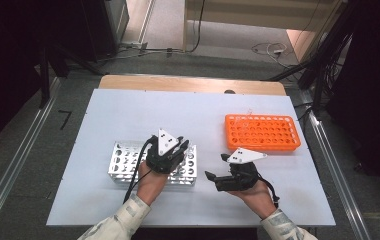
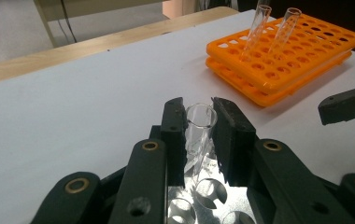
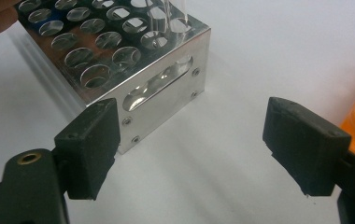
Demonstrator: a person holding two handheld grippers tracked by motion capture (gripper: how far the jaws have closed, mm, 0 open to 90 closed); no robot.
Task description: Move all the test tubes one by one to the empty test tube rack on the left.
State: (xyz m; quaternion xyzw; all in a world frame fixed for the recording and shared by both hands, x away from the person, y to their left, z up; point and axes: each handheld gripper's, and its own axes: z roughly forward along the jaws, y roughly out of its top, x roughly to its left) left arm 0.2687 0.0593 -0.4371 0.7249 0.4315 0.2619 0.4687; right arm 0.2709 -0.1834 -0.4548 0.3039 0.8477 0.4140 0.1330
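A clear glass test tube [image 2: 199,140] stands upright between the jaws of my left gripper [image 2: 198,114], which is shut on it just below its rim. The tube's lower end sits over a hole near the right end of the silver metal rack [image 1: 123,162]. In the high view my left gripper [image 1: 181,146] hovers over that end. My right gripper [image 1: 215,166] stands open and holds nothing, just right of the silver rack [image 3: 119,60]. In its own view the right gripper [image 3: 196,149] faces the rack's end wall, and the tube [image 3: 166,18] shows at the top.
An orange plastic rack [image 1: 262,132] lies at the right back of the white tabletop [image 1: 128,115]. Two clear tubes [image 2: 255,32] lean in the orange rack [image 2: 306,51]. The person's hands and sleeves come in from the front edge.
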